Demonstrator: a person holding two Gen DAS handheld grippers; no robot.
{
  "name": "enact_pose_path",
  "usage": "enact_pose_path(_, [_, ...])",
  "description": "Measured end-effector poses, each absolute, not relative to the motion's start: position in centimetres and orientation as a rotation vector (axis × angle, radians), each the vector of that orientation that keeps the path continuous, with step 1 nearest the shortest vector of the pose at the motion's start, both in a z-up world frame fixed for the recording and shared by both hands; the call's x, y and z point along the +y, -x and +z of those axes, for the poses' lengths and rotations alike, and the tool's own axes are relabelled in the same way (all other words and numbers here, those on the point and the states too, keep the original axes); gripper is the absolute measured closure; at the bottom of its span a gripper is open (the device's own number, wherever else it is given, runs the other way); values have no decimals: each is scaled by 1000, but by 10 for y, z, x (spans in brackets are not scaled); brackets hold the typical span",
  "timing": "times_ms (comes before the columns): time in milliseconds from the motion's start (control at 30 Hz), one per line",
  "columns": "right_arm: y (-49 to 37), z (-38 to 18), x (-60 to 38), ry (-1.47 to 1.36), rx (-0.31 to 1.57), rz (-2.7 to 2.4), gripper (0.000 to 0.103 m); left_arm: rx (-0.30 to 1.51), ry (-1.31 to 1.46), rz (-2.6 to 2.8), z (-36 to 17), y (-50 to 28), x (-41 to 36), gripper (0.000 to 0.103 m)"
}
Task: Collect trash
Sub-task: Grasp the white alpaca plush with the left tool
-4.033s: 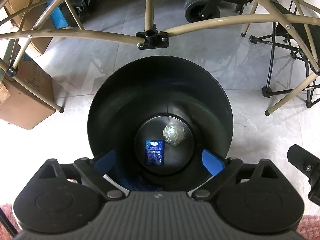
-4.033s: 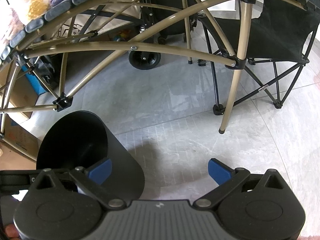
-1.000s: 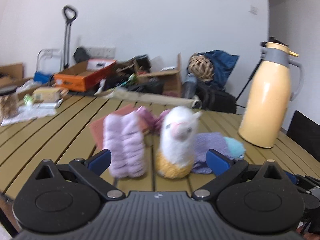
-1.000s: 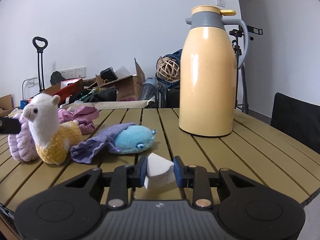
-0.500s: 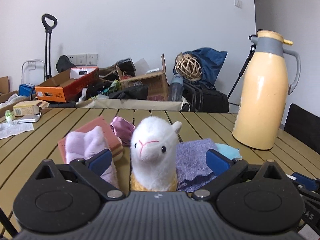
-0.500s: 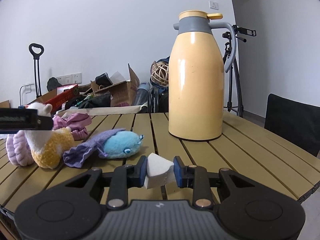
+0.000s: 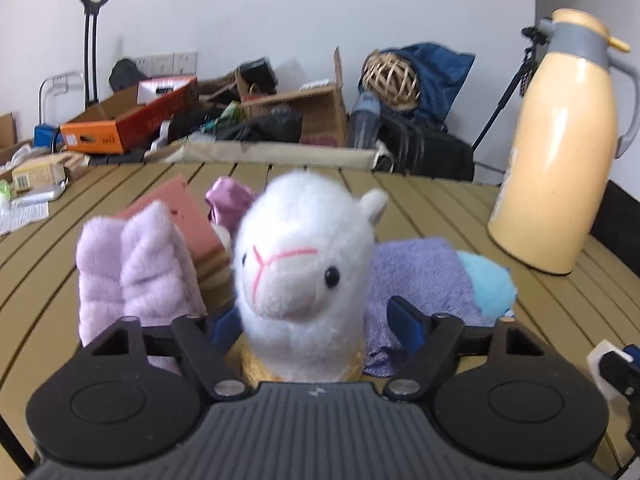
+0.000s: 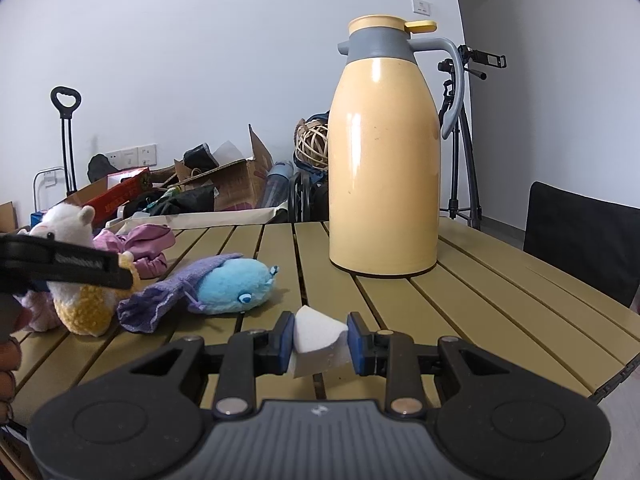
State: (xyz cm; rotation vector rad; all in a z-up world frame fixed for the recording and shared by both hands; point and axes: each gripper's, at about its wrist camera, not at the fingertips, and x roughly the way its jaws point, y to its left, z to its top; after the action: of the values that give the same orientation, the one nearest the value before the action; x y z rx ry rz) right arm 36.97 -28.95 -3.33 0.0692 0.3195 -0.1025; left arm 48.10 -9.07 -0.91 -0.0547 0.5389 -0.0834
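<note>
My right gripper (image 8: 320, 340) is shut on a white crumpled paper scrap (image 8: 318, 338) and holds it just above the slatted table (image 8: 480, 304); the scrap also shows at the right edge of the left wrist view (image 7: 602, 364). My left gripper (image 7: 316, 324) is open, its jaws on either side of a white alpaca plush toy (image 7: 304, 276) that stands on the table. I cannot tell whether the pads touch the toy. The same toy shows in the right wrist view (image 8: 76, 276).
A yellow thermos jug (image 8: 384, 152) stands on the table to the right. A lilac fluffy cloth (image 7: 132, 264), a purple pouch (image 7: 416, 276), a blue plush fish (image 8: 234, 284) and a pink box (image 7: 180, 208) lie around the alpaca. Cardboard boxes (image 7: 128, 120) clutter the back.
My left gripper has moved forward onto the alpaca toy and its jaws have narrowed around it. My right gripper still holds the white scrap and has barely shifted.
</note>
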Motion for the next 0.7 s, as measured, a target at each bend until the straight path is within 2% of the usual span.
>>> enact_pose_path(233, [-367, -33, -292, -74, 315, -102, 76, 579, 72, -62, -12, -488, -86, 45])
enact_pose_path(700, [-362, -30, -289, -81, 299, -90, 76, 546, 41, -58, -8, -481, -90, 48])
